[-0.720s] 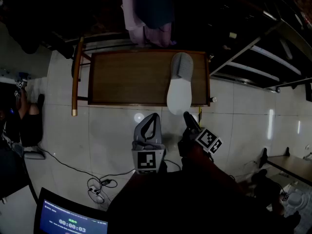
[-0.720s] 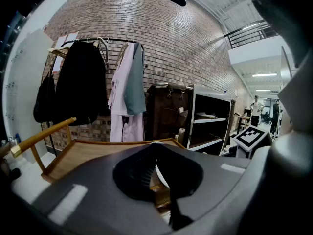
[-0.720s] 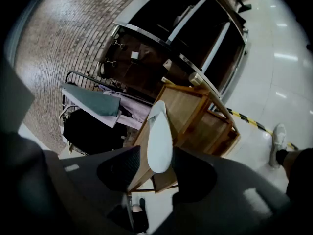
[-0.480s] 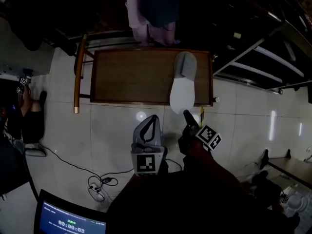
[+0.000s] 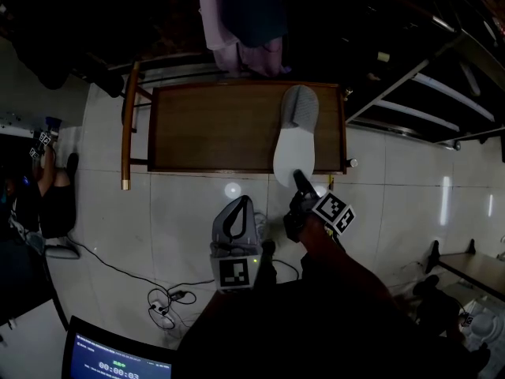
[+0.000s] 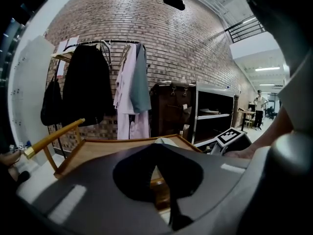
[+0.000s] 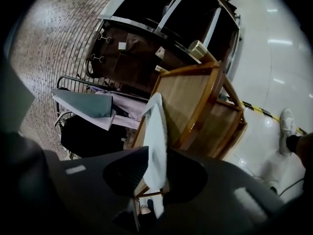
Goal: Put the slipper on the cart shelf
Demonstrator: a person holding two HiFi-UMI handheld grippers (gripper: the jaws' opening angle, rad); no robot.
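A white-soled slipper (image 5: 293, 136) with a grey upper lies on the right side of the wooden cart's top shelf (image 5: 213, 129), its heel overhanging the near edge. My right gripper (image 5: 298, 180) is at that heel. In the right gripper view the slipper (image 7: 155, 131) runs edge-on between the jaws of the right gripper (image 7: 156, 175), which press on both its sides. My left gripper (image 5: 239, 204) hovers shut and empty over the floor in front of the cart. In the left gripper view the slipper (image 6: 164, 142) shows just past the left gripper (image 6: 156, 153).
The cart has a wooden handle (image 5: 125, 125) at its left end and a lower shelf (image 7: 222, 121). A black metal rack (image 5: 410, 93) stands to the right. Clothes (image 5: 241, 14) hang behind. Cables (image 5: 166, 294), a screen (image 5: 110, 362) and a seated person (image 5: 39, 196) are on the left.
My right gripper has moved forward from the floor in front of the cart to the slipper's overhanging heel. The slipper has stayed in place. The left gripper has barely shifted.
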